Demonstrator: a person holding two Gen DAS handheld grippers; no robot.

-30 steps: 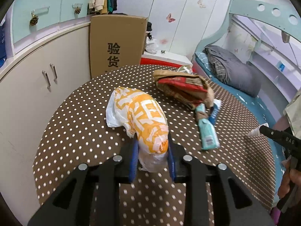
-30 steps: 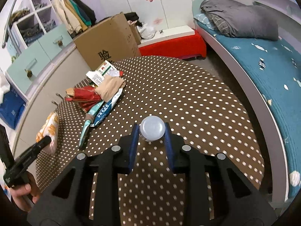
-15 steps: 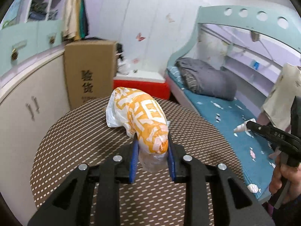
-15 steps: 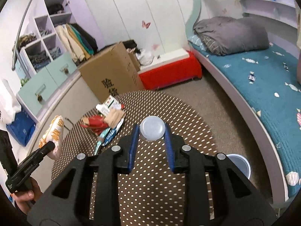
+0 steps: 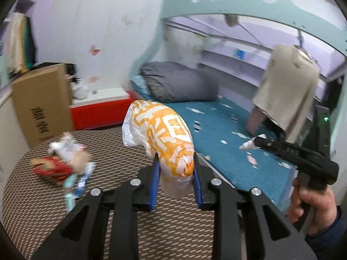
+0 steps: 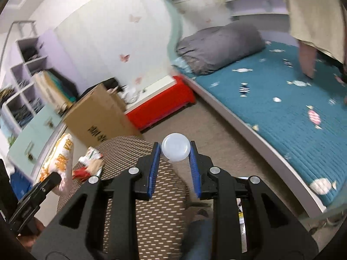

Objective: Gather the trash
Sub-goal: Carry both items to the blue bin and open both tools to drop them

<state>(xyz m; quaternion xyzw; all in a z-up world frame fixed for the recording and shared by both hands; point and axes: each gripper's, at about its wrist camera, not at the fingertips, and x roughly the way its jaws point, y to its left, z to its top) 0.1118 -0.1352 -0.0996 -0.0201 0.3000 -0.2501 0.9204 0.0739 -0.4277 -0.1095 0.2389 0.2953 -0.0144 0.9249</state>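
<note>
Between the blue pads of the left gripper (image 5: 176, 181) sits an orange-and-white plastic bag (image 5: 161, 137), pinched at its clear lower end and held up off the dotted brown table (image 5: 43, 212), its bulging upper part leaning toward the left of that view. The right gripper (image 6: 175, 166) is narrowed on a small white round-ended container (image 6: 175, 150), whose disc-shaped face points toward the camera; both pads press its sides. In the left wrist view that same right gripper shows at the right edge, gripped by the person's hand (image 5: 312, 205), with the white container's tip sticking out past its fingers. More trash (image 5: 63, 166) lies on the table's left part: a red-and-brown wrapper, a white packet and teal tubes, blurred and heaped together. Beyond the table stand a brown cardboard box (image 5: 41, 101) and a low red bench (image 5: 97, 112) against the white wall. A bed with a teal cover (image 6: 282, 112) runs along the right, with a grey bundle of bedding (image 6: 219, 45) at its far end. A beige garment (image 5: 286, 86) hangs above the bed.
</note>
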